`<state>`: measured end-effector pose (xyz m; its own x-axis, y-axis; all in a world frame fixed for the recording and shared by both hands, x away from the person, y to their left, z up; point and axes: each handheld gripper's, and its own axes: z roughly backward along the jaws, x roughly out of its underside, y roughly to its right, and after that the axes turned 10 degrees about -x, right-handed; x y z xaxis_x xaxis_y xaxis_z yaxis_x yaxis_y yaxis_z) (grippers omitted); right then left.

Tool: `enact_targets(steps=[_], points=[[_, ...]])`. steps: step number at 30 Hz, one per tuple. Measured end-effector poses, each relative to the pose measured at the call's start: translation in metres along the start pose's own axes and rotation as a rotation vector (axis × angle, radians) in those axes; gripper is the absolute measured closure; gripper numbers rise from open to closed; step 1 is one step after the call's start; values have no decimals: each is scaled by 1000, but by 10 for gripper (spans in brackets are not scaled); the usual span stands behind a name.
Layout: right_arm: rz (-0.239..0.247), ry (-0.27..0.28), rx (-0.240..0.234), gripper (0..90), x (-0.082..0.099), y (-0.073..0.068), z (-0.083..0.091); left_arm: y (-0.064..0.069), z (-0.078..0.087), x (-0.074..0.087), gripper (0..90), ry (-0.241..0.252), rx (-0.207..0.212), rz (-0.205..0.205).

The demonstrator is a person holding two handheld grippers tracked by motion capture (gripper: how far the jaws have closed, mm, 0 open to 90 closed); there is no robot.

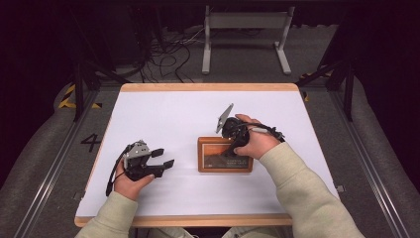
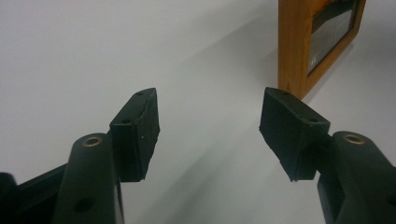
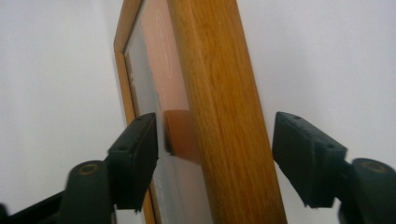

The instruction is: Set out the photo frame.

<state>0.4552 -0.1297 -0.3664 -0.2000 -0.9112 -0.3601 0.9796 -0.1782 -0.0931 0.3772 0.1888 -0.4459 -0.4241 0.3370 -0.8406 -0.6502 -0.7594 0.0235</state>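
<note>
A wooden picture frame [image 1: 225,154] lies near the middle of the white table [image 1: 163,111], a little right of centre and toward the near edge. My right gripper [image 1: 233,148] is over the frame's right half, tipped down onto it. In the right gripper view my jaws stand spread, one on each side of the frame's wooden edge [image 3: 224,116], with a gap showing on the right side, so they are not clamped on it. My left gripper [image 1: 166,158] sits to the left of the frame, apart from it, low over the bare table and pointing right. Its jaws are parted with nothing between them; in the left gripper view the frame's corner [image 2: 294,51] shows beyond the right jaw.
</note>
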Motion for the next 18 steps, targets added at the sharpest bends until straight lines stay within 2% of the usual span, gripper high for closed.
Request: enact_targets(steps=[1,4,7,8,9,10,11,12,13,14,15,18], points=[[-6,28,-7,264,1,-1,2,0,0,0,381,-1,2,1],[-11,45,-5,238,2,-3,6,-1,0,0,381,-3,8,2],[0,93,15,178,5,-6,14,0,0,0,380,-2,11,5],[-14,101,16,170,7,-7,18,0,0,0,377,0,12,7],[-80,113,12,143,10,-9,22,0,1,0,377,5,11,8],[-78,133,17,135,11,-9,25,-1,2,-1,375,7,16,14],[-51,158,25,129,13,-10,28,-1,2,-1,374,7,16,14],[-51,158,25,129,13,-10,28,-1,3,-1,374,14,25,23],[-52,202,40,106,17,-12,36,-1,4,-1,372,21,38,38],[-52,202,40,106,17,-12,36,-1,4,-1,371,21,38,38],[-61,240,54,89,22,-13,43,-1,6,-2,371,30,51,47],[-117,325,66,78,34,-18,52,1,8,-2,370,39,50,48]])
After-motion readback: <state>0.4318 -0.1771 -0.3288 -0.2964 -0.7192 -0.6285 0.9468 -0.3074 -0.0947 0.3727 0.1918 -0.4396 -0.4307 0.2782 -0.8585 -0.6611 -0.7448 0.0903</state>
